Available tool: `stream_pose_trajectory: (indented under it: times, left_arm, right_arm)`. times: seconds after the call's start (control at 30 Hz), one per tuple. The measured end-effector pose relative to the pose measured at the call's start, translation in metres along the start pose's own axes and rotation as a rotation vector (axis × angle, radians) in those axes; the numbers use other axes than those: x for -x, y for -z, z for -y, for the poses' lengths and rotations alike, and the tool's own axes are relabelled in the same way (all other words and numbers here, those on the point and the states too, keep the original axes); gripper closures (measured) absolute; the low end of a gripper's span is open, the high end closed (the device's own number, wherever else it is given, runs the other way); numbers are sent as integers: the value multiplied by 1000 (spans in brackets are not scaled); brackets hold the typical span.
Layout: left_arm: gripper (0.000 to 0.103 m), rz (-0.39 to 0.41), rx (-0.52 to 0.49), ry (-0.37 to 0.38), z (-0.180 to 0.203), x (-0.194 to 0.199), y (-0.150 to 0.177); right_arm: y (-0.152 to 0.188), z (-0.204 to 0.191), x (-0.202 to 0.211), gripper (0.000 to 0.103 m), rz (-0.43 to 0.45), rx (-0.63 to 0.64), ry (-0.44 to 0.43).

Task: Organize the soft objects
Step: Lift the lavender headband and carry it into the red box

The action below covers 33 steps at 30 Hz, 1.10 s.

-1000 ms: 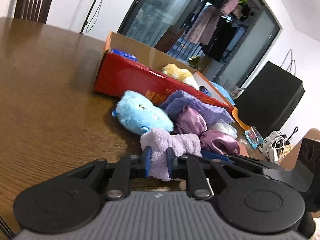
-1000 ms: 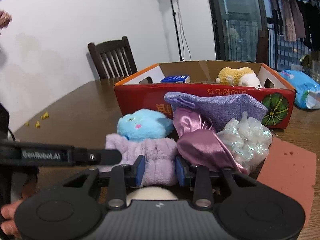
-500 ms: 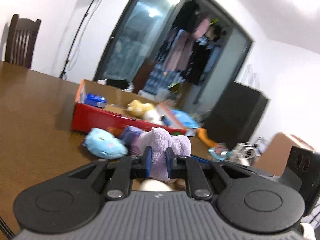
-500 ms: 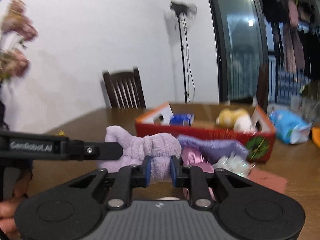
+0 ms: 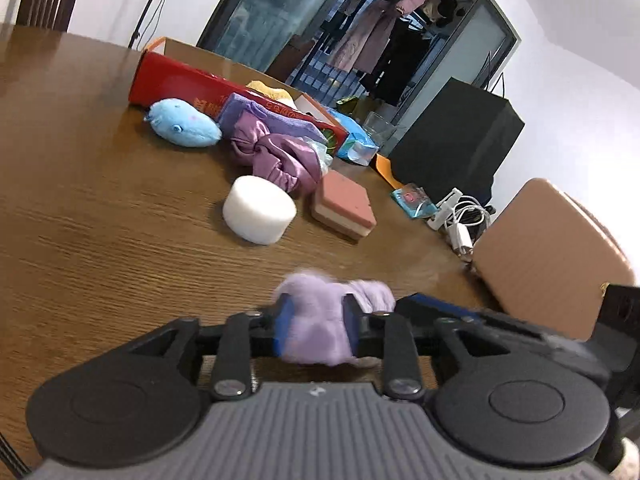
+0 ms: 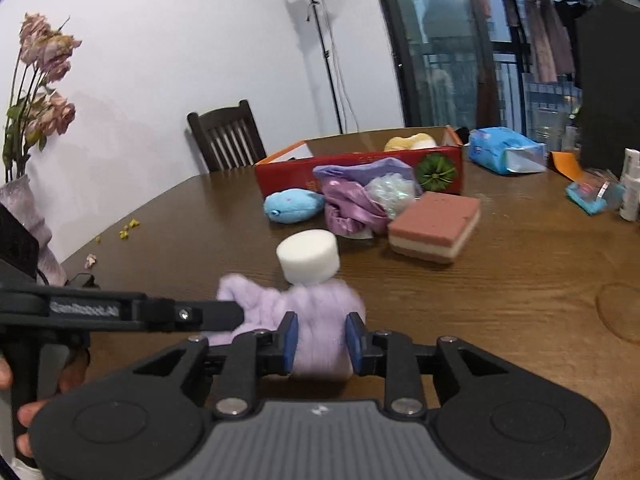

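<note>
Both grippers grip one lilac plush near the table's near edge: the left gripper pinches one end between its blue pads, and the right gripper clamps the other end, jaws narrowed onto the fluff. Motion blur softens the plush in both views. Farther in on the table stands a white foam cylinder, with a pink layered sponge beside it. Behind them lie a blue plush, a purple satin cloth and a lavender cloth, bunched against the red box, which sits toward the far edge and holds a yellow plush.
</note>
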<state>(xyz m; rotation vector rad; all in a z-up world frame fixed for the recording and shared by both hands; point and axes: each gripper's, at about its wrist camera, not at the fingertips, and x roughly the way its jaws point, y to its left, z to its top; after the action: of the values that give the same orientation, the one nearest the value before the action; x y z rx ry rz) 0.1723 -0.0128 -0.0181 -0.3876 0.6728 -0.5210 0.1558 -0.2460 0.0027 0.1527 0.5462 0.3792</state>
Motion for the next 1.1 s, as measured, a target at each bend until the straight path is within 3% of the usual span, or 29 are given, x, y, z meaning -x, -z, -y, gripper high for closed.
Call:
stream_pose_trajectory:
  times: [0.07, 0.23, 0.3, 0.33, 0.37, 0.4, 0.43, 0.6, 0.7, 0.83, 0.97, 1.1]
  left_arm:
    - [52, 6, 3, -2, -1, 3, 0]
    - [36, -2, 5, -21, 3, 2, 1]
    - [40, -12, 3, -26, 3, -2, 2]
    - [51, -25, 1, -25, 2, -5, 2]
    - [70, -40, 1, -24, 1, -9, 2]
    - [77, -59, -4, -20, 0, -13, 2]
    - [79, -64, -11, -27, 1, -16, 2]
    - [87, -35, -2, 14, 0, -16, -21]
    - [87, 31, -32, 55, 3, -16, -60]
    - [87, 98, -54, 100, -2, -33, -147]
    - [87, 99, -45, 72, -24, -86, -254]
    - [87, 41, 24, -17, -62, -161, -332]
  right_arm:
    - [-1, 6, 1, 71, 10, -21, -1]
    - [2, 15, -11, 67, -7, -71, -9]
    - [2, 15, -17, 62, -19, -88, -36]
    - [3, 15, -19, 62, -24, -94, -45]
    - [3, 16, -23, 63, -36, -100, -49]
    - [4, 18, -29, 64, -53, -106, -47]
    - [5, 19, -33, 71, -64, -109, -51]
    - [-12, 21, -37, 80, -50, -98, -82]
    - [-44, 21, -41, 81, 6, -57, -96]
    - [-121, 27, -66, 81, 87, 5, -125]
    - [-219, 39, -130, 81, 102, 25, -134]
    - [-299, 55, -225, 81, 24, -29, -106]
